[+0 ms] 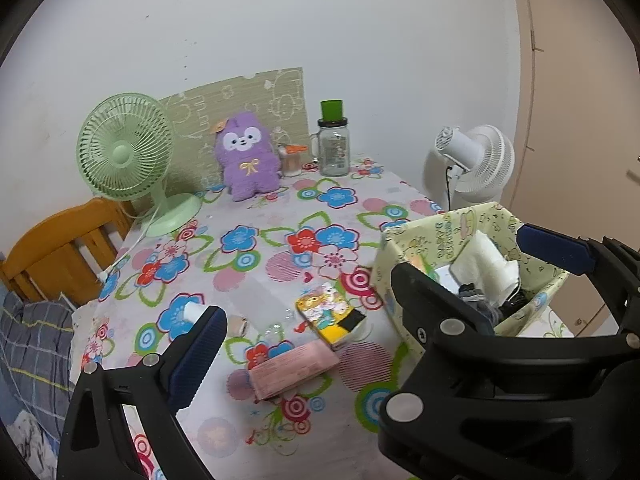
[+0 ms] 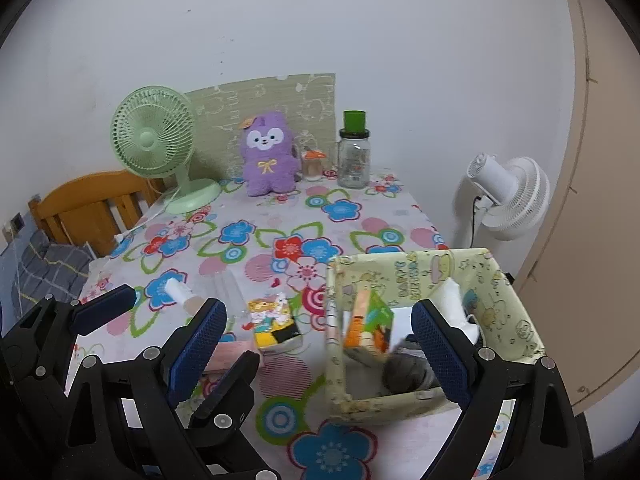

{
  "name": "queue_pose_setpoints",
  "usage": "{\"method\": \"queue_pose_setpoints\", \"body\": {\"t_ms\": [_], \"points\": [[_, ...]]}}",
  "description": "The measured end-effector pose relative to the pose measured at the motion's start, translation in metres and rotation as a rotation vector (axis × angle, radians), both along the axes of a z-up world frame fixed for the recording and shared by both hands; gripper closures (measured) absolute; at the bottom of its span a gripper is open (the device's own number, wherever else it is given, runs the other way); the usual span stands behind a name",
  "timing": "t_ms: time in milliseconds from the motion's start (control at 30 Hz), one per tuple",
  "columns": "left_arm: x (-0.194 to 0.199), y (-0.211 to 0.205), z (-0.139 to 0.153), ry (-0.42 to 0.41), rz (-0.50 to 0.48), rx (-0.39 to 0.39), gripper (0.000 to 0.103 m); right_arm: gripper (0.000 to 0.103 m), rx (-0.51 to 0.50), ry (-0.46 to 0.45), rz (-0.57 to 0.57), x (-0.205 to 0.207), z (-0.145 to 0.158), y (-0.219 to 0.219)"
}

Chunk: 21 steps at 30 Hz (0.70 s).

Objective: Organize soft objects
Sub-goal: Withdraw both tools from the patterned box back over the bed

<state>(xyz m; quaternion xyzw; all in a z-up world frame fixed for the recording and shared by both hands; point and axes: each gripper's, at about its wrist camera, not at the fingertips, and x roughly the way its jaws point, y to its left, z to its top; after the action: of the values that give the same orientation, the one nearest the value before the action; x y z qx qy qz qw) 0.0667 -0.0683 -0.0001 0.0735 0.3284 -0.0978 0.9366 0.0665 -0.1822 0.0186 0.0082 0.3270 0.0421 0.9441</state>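
Note:
A purple plush toy (image 1: 246,156) sits upright at the back of the floral table (image 1: 248,280). A yellow-green fabric box (image 2: 516,320) stands at the front right and holds white cloth, grey socks and a colourful pack. On the cloth lie a cartoon tissue pack (image 1: 328,314), a pink packet (image 1: 296,368) and a small white roll (image 2: 178,290). My right gripper (image 2: 320,340) is open, its right finger over the box, nothing held. My left gripper (image 1: 316,344) is open above the pink packet; the right gripper's body hides its right finger.
A green desk fan (image 1: 124,152) stands back left, and a white fan (image 1: 476,160) is beyond the table's right edge. A glass jar with a green lid (image 1: 332,144) and a small orange-lidded jar (image 1: 292,158) stand beside the plush. A wooden headboard (image 1: 60,248) and plaid bedding (image 1: 32,344) are left.

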Motion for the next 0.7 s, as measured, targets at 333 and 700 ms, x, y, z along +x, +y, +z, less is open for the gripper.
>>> {"method": "queue_pose_setpoints", "body": {"t_ms": [333,700], "points": [[0.002,0.026,-0.003,0.011,0.024,-0.001,0.004,0.008,-0.007,0.003,0.027,0.004,-0.003,0.027],[0.011,0.054,-0.01,0.03,0.047,-0.005,0.003,0.008,-0.027,0.012,0.061,0.014,-0.01,0.057]]}}
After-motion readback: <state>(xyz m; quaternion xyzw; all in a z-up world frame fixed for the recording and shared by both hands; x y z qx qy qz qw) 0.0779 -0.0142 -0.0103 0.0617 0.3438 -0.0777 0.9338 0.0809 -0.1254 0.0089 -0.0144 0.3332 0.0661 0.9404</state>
